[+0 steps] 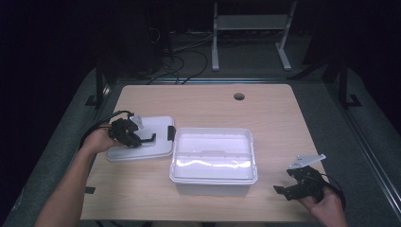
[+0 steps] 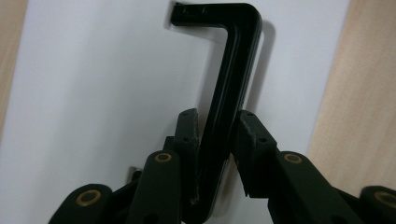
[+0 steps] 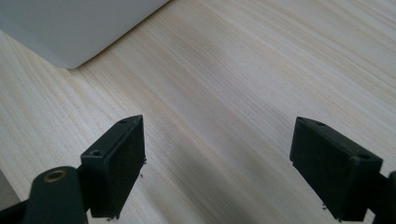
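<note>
Two tools point(image 1: 150, 138) point(image 1: 281, 190), level, well apart.

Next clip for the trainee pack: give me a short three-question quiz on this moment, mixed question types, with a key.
1. True or false: the left gripper is shut on the black latch clip of the white lid.
2. Which thing sits between the two grippers on the table? A) a metal pan B) an open white storage bin C) a stack of plates
3. Fill in: the jaws of the right gripper stand ____ over bare wood.

Key
1. True: in the left gripper view both jaws press the clip's bar.
2. B
3. open, with nothing between them.
</note>
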A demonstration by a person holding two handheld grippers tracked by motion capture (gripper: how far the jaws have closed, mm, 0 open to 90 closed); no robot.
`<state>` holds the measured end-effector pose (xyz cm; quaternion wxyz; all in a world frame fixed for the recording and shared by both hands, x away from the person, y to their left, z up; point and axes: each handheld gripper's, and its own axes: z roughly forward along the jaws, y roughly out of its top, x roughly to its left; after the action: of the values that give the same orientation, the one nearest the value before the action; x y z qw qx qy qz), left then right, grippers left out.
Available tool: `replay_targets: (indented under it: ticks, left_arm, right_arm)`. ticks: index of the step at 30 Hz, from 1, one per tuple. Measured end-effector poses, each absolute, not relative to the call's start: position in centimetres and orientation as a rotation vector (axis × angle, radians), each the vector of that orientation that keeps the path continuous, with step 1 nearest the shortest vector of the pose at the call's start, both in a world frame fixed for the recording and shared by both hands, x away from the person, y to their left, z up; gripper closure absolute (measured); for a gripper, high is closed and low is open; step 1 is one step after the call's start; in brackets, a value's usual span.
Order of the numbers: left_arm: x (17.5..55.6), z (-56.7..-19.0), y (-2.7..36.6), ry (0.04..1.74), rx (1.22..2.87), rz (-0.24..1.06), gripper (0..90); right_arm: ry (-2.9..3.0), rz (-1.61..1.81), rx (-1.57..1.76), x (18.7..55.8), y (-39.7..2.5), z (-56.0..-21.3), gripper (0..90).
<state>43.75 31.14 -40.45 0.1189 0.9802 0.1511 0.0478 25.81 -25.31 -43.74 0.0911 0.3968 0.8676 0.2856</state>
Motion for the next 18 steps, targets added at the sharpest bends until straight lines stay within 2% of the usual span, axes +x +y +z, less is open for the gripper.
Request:
replay_targets:
  ticks: [5,18]
  left_arm:
    - [43.1,-39.7,31.3,0.431,2.872,0.122,77.3]
    - [42.3,-37.9,32.4,0.49,2.889,0.093,84.1]
  right_arm:
    - [2.578,0.85,1.178,25.8,-25.2,-43.7,17.6]
    - [2.58,0.843,1.177,25.8,-25.1,-43.8,17.5]
